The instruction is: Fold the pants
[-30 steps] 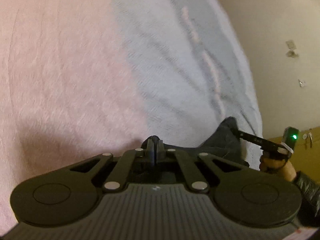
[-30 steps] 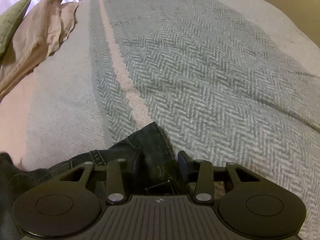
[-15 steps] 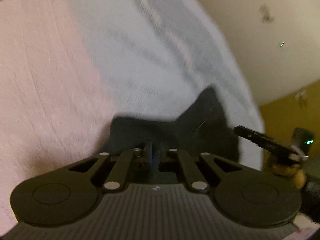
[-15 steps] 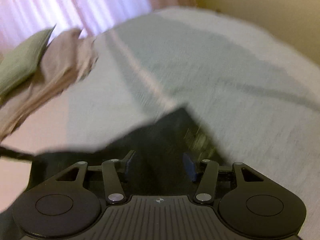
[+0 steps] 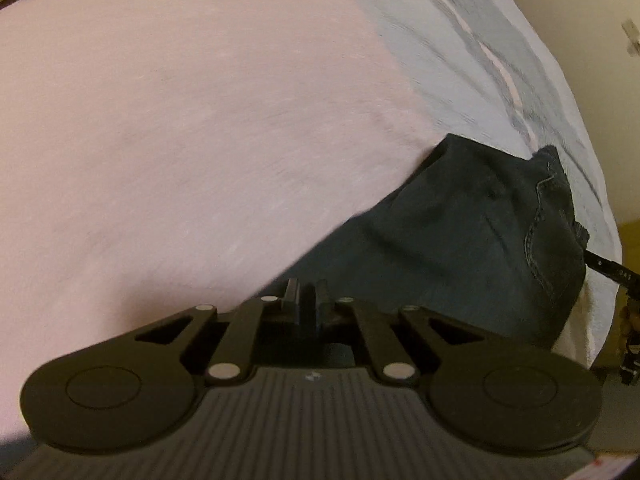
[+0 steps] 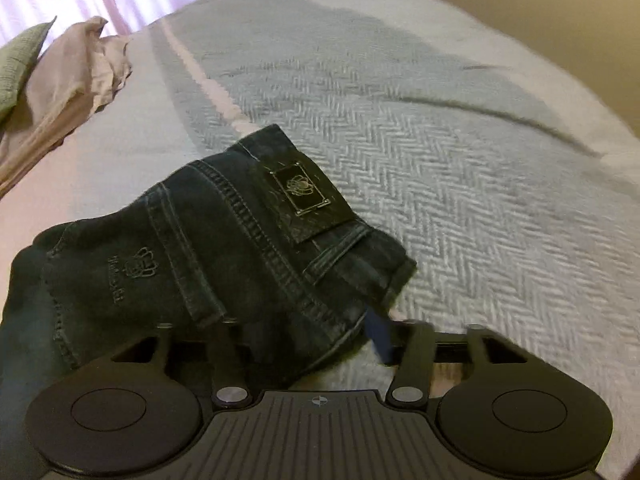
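The jeans [image 6: 224,248] lie on the bed [image 6: 440,128], waistband end with the leather patch [image 6: 308,200] toward the herringbone blanket [image 6: 420,80] – dark, thick denim, heavy and limp but not slippery. The left gripper [image 5: 306,294] is pinched nearly closed at the jeans' near edge (whether cloth sits between its fingers I cannot tell). The right gripper [image 6: 308,332] stands wide, its fingers straddling the waistband corner – not clamped. Best holds, I judge, are the stiff seams: waistband and hems.
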Tool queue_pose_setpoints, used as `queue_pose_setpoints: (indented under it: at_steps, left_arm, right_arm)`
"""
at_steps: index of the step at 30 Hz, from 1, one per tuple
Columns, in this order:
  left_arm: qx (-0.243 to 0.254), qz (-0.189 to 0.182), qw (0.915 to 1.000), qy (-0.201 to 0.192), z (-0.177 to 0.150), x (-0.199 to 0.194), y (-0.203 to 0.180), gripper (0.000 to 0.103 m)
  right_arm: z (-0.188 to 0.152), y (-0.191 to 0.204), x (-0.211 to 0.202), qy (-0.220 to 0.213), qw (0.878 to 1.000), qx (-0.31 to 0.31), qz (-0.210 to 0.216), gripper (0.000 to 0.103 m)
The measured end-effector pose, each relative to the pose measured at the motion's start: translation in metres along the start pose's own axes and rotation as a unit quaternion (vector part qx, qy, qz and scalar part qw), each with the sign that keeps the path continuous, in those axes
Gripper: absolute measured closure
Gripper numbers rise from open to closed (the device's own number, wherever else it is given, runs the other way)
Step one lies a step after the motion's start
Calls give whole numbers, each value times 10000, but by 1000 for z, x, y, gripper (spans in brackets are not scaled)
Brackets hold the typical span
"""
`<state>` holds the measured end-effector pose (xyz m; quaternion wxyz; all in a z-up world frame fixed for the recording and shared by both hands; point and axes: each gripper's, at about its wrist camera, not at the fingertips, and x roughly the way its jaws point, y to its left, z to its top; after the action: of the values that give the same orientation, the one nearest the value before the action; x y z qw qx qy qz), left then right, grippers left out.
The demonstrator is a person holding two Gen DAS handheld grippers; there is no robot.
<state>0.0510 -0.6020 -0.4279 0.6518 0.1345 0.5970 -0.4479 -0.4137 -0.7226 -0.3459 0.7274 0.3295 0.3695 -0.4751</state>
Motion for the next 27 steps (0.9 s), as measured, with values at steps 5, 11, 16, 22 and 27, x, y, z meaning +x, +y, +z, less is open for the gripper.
queue_pose_setpoints:
  at_steps: [5, 11, 16, 22, 27]
  left_arm:
    - [-295, 63, 9992, -252, -60, -55, 36, 100]
    - [-398, 195, 9980, -444, -132, -112, 98, 98]
    - [-58, 268, 9987, -438, -180, -155, 145, 88]
    - [832, 454, 9949, -346, -227, -215, 182, 67]
    - [1381, 848, 9857, -452, -259, -252, 210, 42]
  right_arm:
    - [-34, 56, -40, -202, 9989, -280, 311, 44]
    - [-108, 155, -77, 78, 9966, -482, 665, 43]
    - [-176, 244, -130, 119, 9988, -247, 411, 40]
    - [-230, 345, -181, 319, 9986, -255, 336, 29]
    - [-257, 414, -211, 335, 9925, -1008, 605, 25]
